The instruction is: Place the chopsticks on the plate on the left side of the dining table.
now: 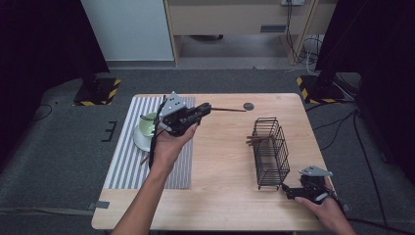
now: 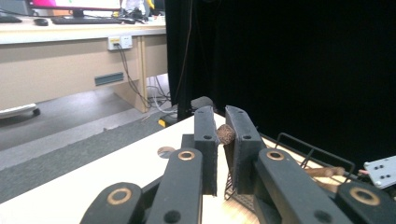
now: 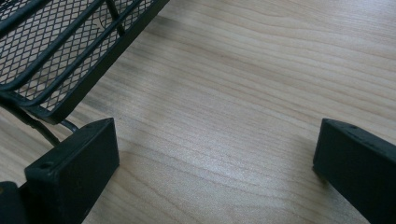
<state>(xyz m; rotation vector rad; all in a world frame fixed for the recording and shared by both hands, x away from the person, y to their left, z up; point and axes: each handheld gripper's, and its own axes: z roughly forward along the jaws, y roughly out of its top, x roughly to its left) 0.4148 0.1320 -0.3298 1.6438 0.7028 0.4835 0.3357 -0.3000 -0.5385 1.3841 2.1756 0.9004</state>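
Pale wood forms the worktop [image 1: 220, 196], which carries, from largest to smallest, a grey striped mat [image 1: 127, 166] on the left, a black wire basket [image 1: 270, 152] on the right, a green cup [image 1: 148, 124] on a white saucer [image 1: 142, 142] on the mat, and thin wooden sticks.

The left gripper [image 1: 204, 108] is held above the right edge of the mat. Its fingers [image 2: 205, 140] are pressed together on one wooden stick [image 1: 229, 109]; in the left gripper view the stick's round end [image 2: 226, 134] sits pinched between the pads. The stick's long axis runs roughly level from the fingers toward the right in the high view, its free end pointing toward the far end of the basket. A small round dark disc [image 1: 248, 105] lies on the worktop just beyond that tip.

The basket lies to the right of the stick and somewhat nearer the person, with a clear gap between them. Other sticks [image 1: 257, 140] already project from its left wall. The left gripper is therefore the one to carry the stick across. Judged from this layout, the coming move turns on bringing the stick over the open top and lining it up with the sticks already inside.

The right gripper [image 1: 288, 191] rests at the near end of the basket. Its fingers [image 3: 74, 168] are spread wide over bare wood, holding nothing.
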